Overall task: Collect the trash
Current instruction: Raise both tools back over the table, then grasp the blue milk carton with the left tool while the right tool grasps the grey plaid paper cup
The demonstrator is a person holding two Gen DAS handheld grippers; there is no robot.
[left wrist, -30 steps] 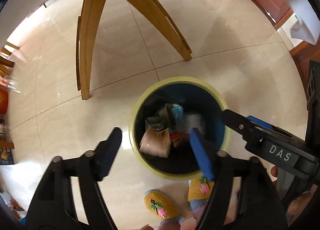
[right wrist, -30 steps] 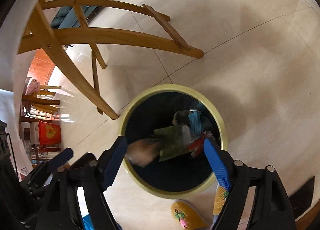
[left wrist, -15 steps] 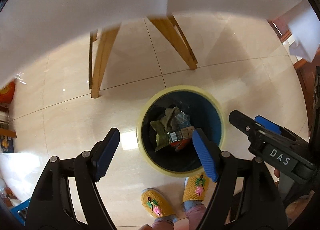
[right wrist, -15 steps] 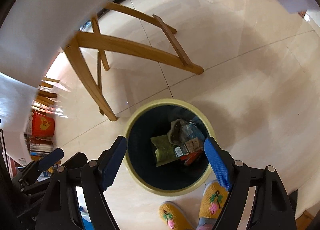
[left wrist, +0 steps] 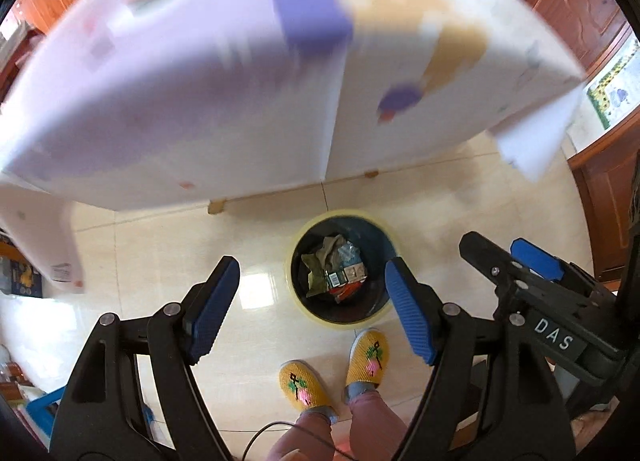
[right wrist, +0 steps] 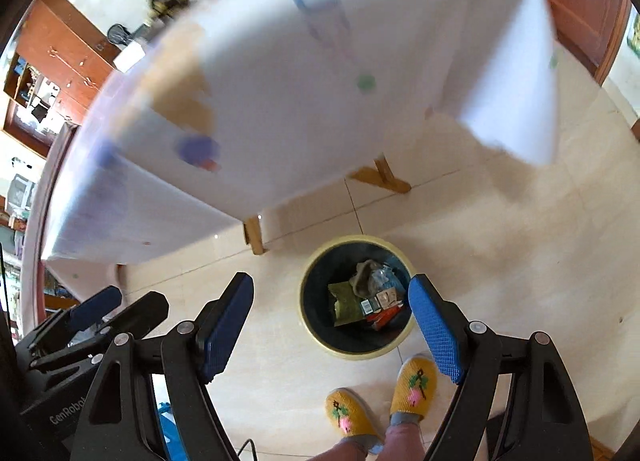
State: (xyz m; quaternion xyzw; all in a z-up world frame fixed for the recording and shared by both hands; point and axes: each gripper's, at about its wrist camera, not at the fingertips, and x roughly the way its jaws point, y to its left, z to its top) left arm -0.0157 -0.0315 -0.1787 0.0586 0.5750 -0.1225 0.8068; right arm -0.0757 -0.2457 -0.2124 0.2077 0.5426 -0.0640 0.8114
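While above bin (left wrist: 343,267), both grippers (empty) wide.

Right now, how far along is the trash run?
Done: wrappers and small cartons lie inside the round dark bin with the yellow rim, on the tiled floor by the person's yellow slippers. In hand: nothing; the left gripper and right gripper are both open and empty. Left: blurred purple and tan items sit on the white-clothed table, too smeared to identify.
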